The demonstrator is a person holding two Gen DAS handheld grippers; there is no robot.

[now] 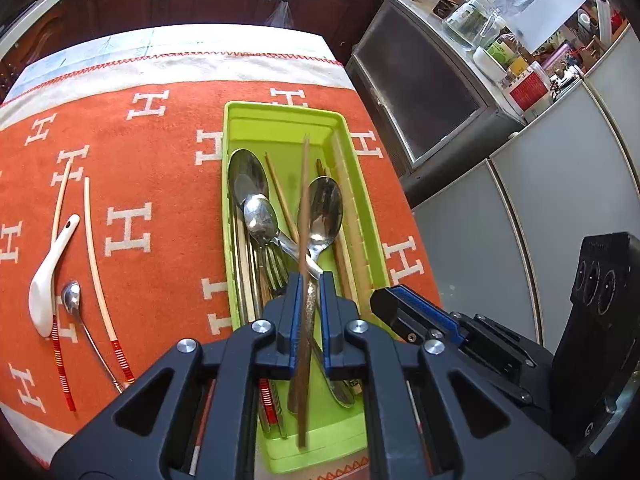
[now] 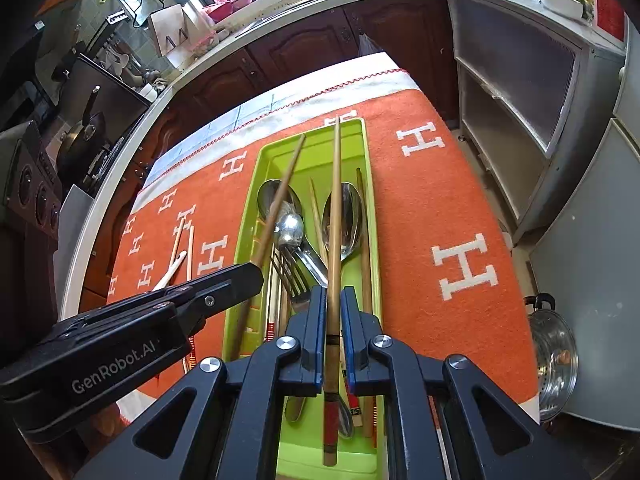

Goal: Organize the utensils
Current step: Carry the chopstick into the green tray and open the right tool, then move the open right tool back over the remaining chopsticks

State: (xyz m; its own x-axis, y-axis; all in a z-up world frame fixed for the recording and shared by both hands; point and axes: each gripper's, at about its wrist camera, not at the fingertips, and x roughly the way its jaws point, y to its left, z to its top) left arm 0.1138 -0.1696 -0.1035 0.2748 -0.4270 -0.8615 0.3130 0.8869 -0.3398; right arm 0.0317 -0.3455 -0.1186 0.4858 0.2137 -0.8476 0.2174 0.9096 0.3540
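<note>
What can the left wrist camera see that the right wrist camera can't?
Only the left wrist view shows the little metal spoon lying on the cloth next to the white spoon.

Only the right wrist view shows the shiny steamer pot down on the floor and the dark pan far to the left.

Both show the green tray of spoons on the orange cloth. In each view a chopstick sits between the fingers: the left hand-held gripper and the right hand-held gripper.

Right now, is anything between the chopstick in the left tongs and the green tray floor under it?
Yes. Under the brown chopstick in the left tongs, crossed metal spoons and forks cover the green tray floor.
</note>
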